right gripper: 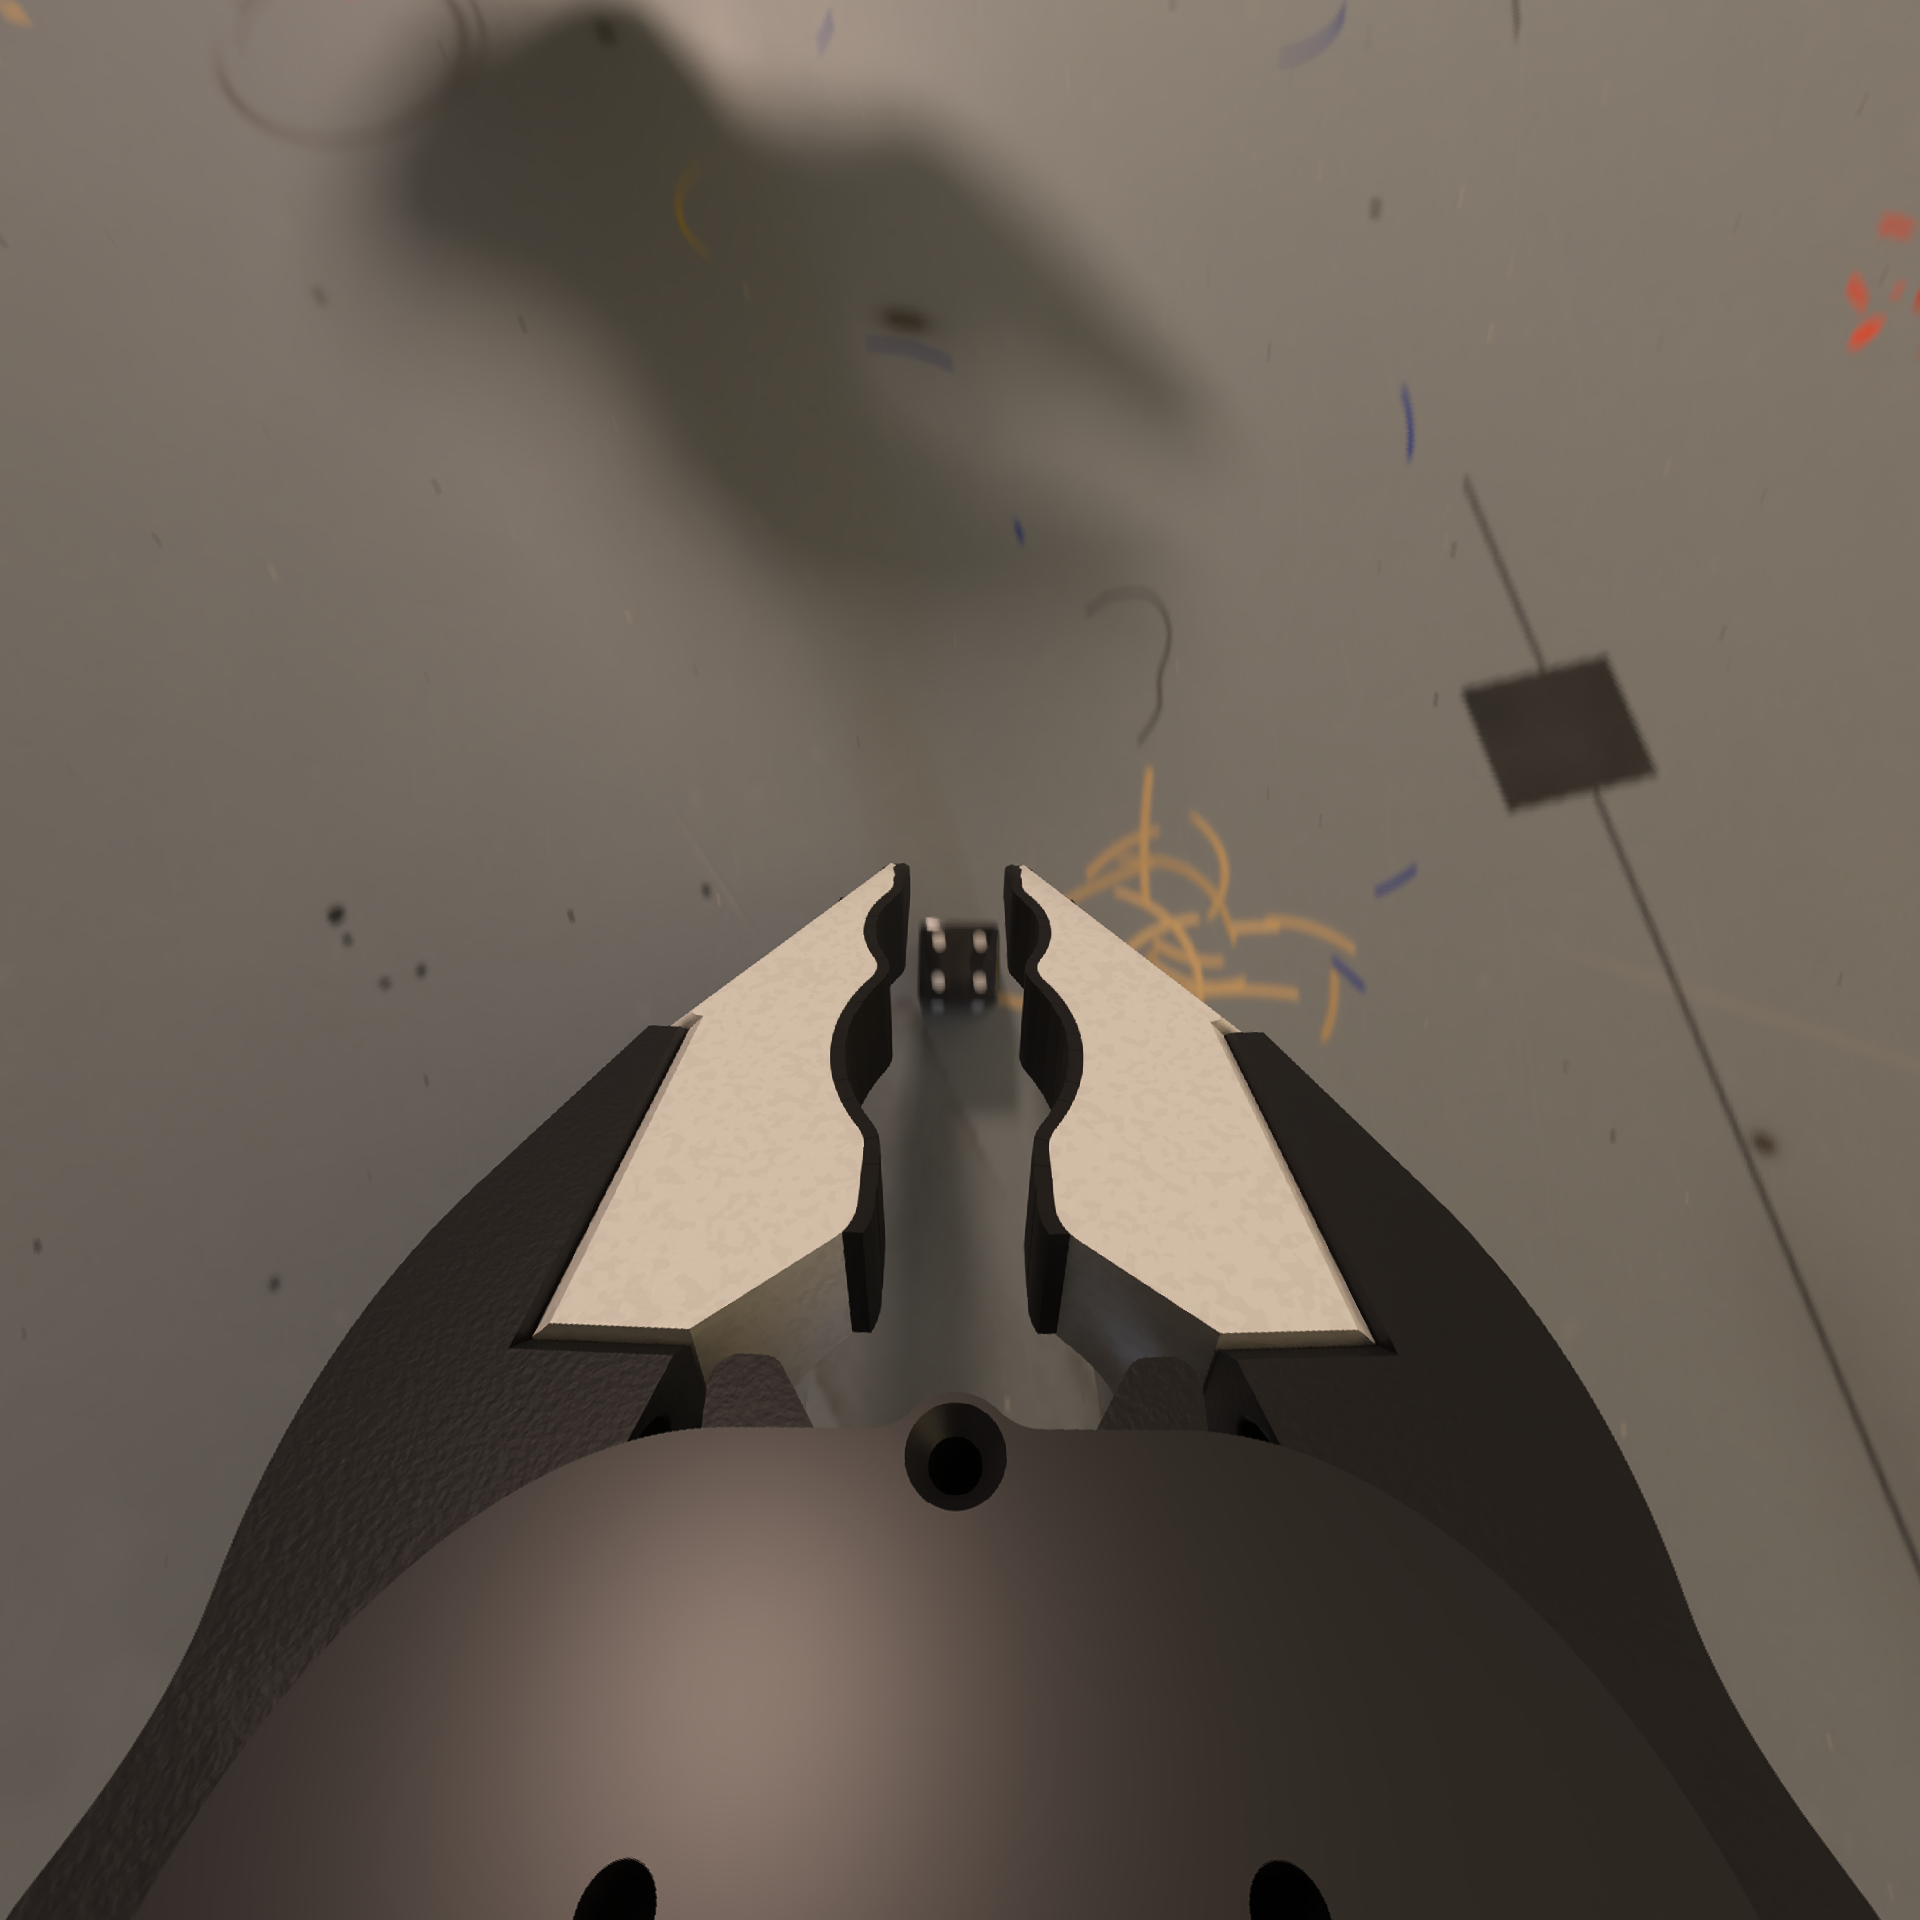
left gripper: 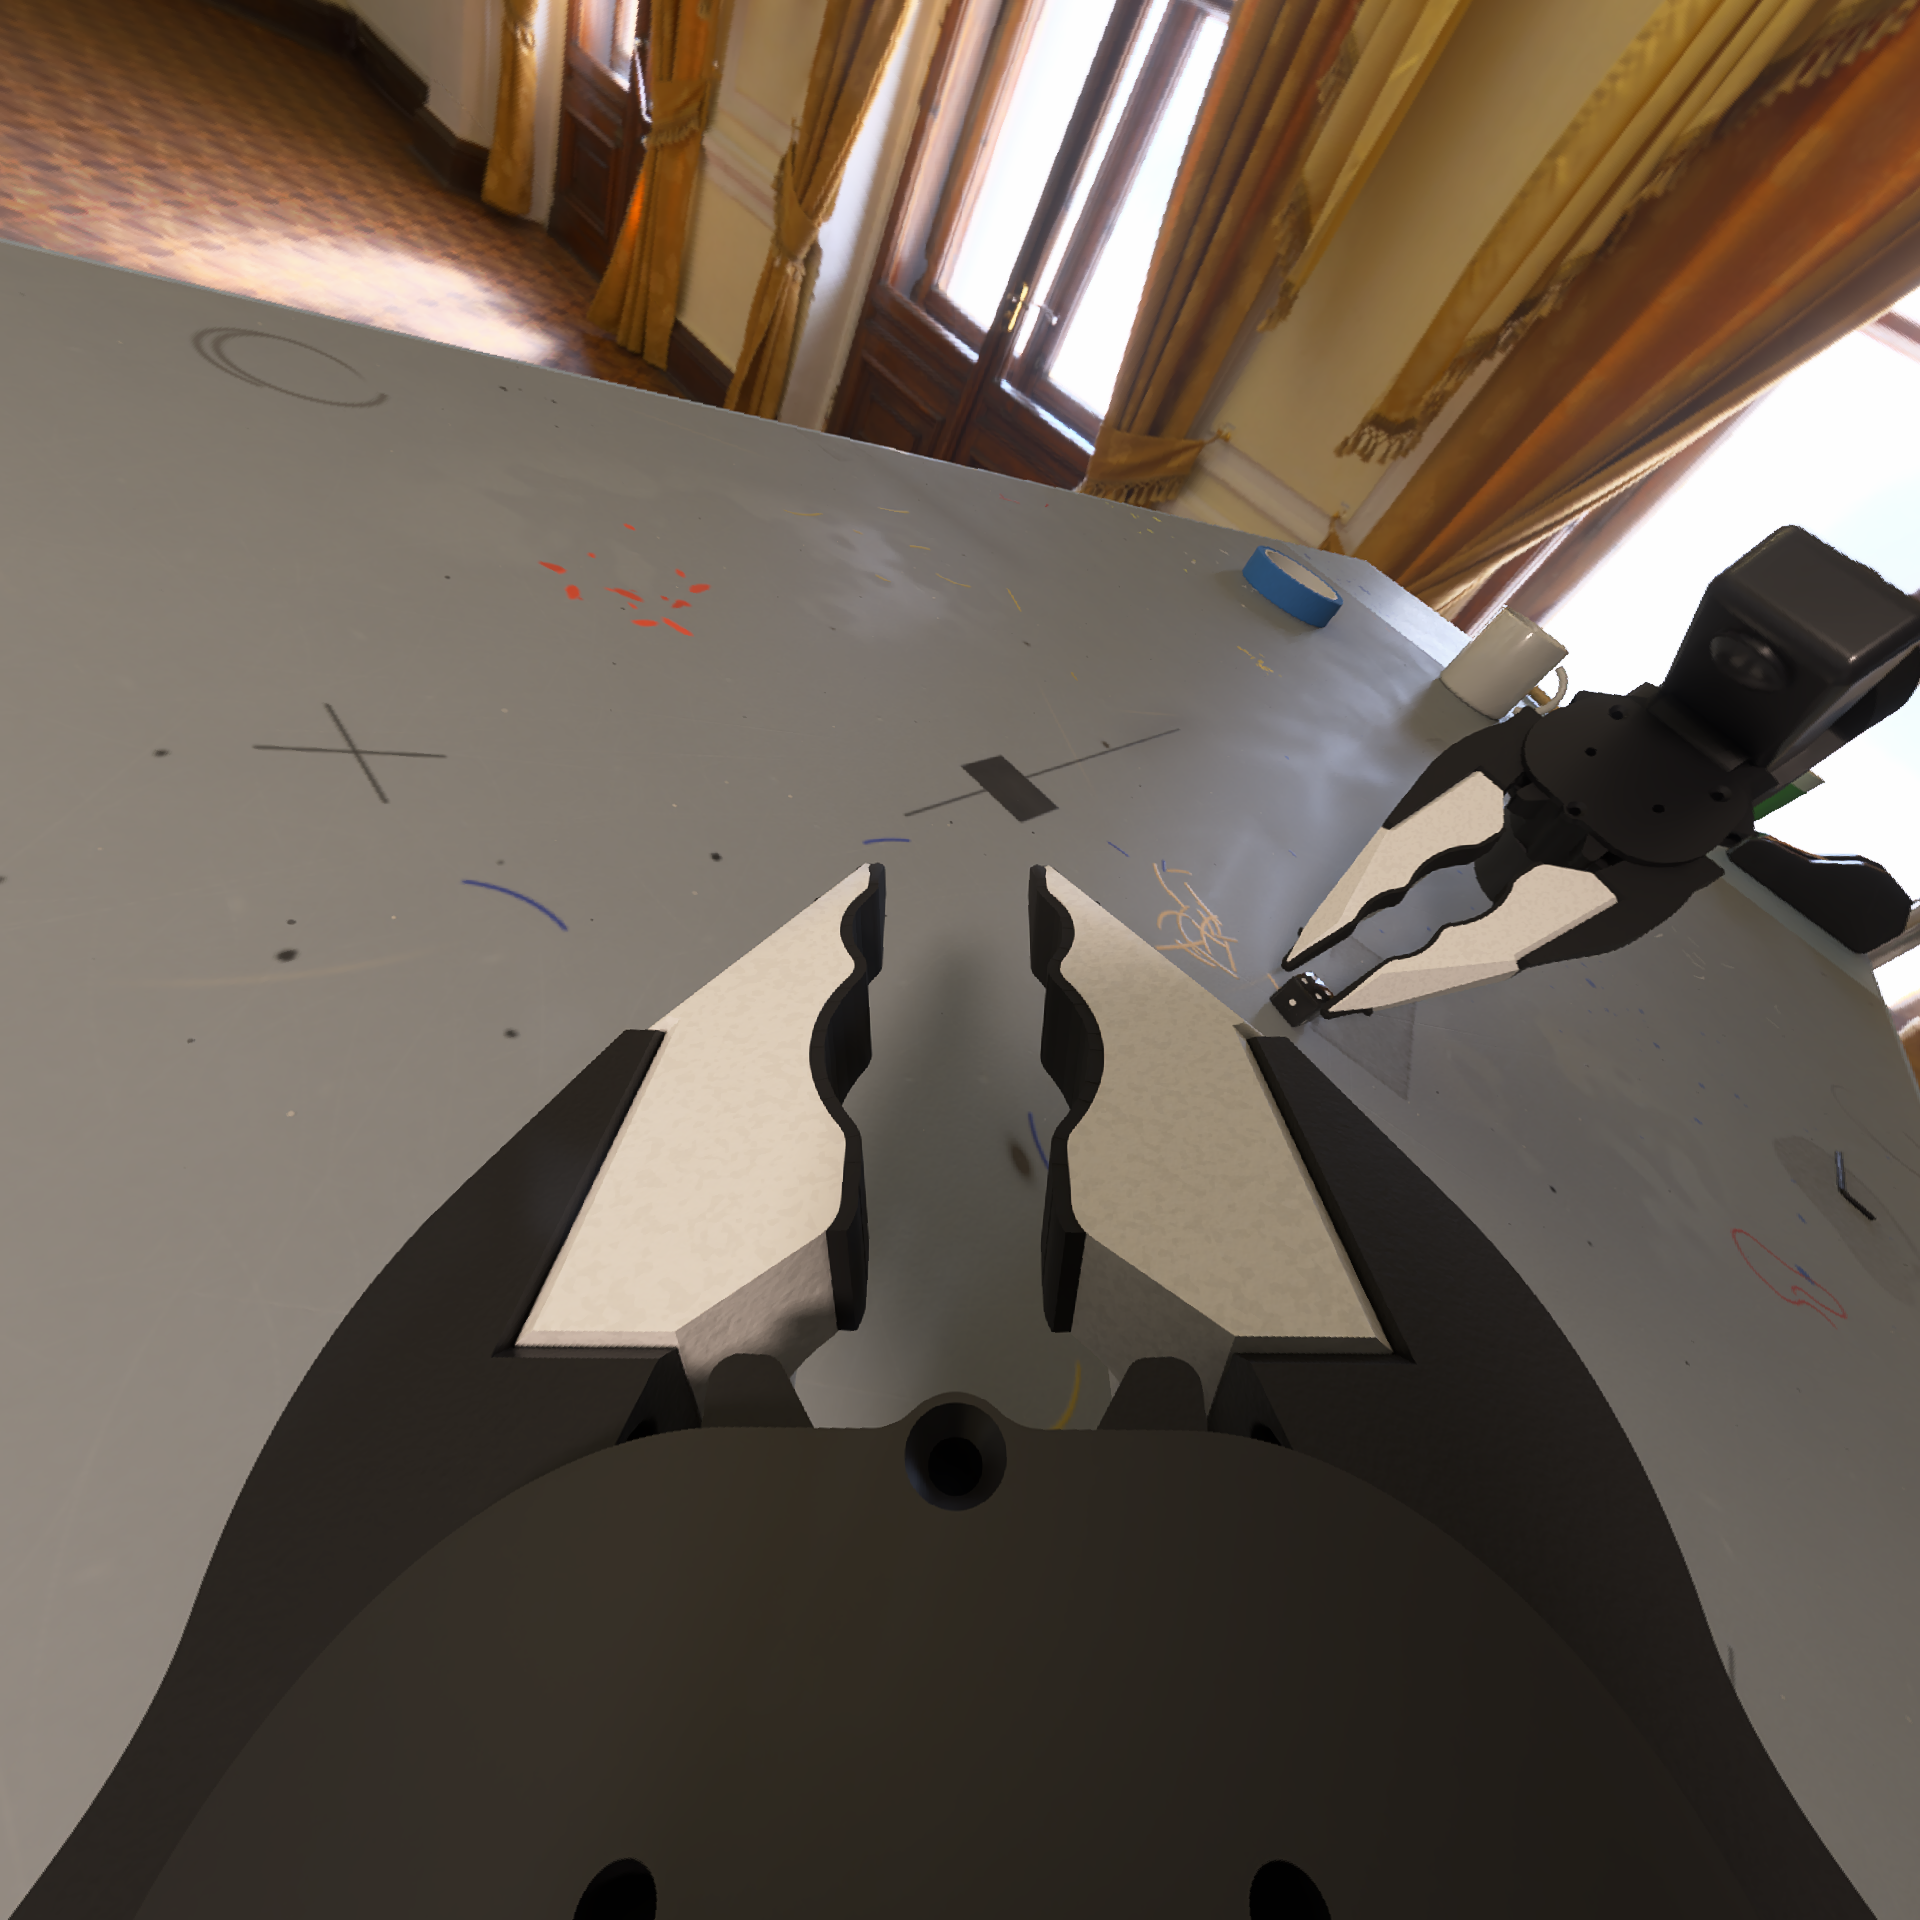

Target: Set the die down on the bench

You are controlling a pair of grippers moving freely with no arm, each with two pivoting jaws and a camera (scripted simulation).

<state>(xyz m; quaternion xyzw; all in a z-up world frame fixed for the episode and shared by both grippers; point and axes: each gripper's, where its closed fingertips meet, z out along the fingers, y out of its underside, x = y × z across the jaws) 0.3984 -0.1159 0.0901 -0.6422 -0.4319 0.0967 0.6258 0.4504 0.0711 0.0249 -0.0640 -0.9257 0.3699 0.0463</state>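
The die (right gripper: 959, 964) is small and black with white pips. It rests on the grey bench (right gripper: 520, 727) just under and between the tips of my right gripper (right gripper: 957, 883). The jaws stand a little wider than the die, with a thin gap on each side, so the gripper is open around it. In the left wrist view the die (left gripper: 1304, 1000) sits on the bench at the tips of the right gripper (left gripper: 1311, 985), which slants down from the right. My left gripper (left gripper: 957, 883) is open and empty above the bench (left gripper: 416, 1039), to the left of the die.
A blue tape roll (left gripper: 1291, 585) and a white mug (left gripper: 1503, 663) stand near the far right edge of the bench. A dark square patch (left gripper: 1010, 787) and pen marks are flat on the surface. The bench edge runs along the back, with floor and curtains beyond.
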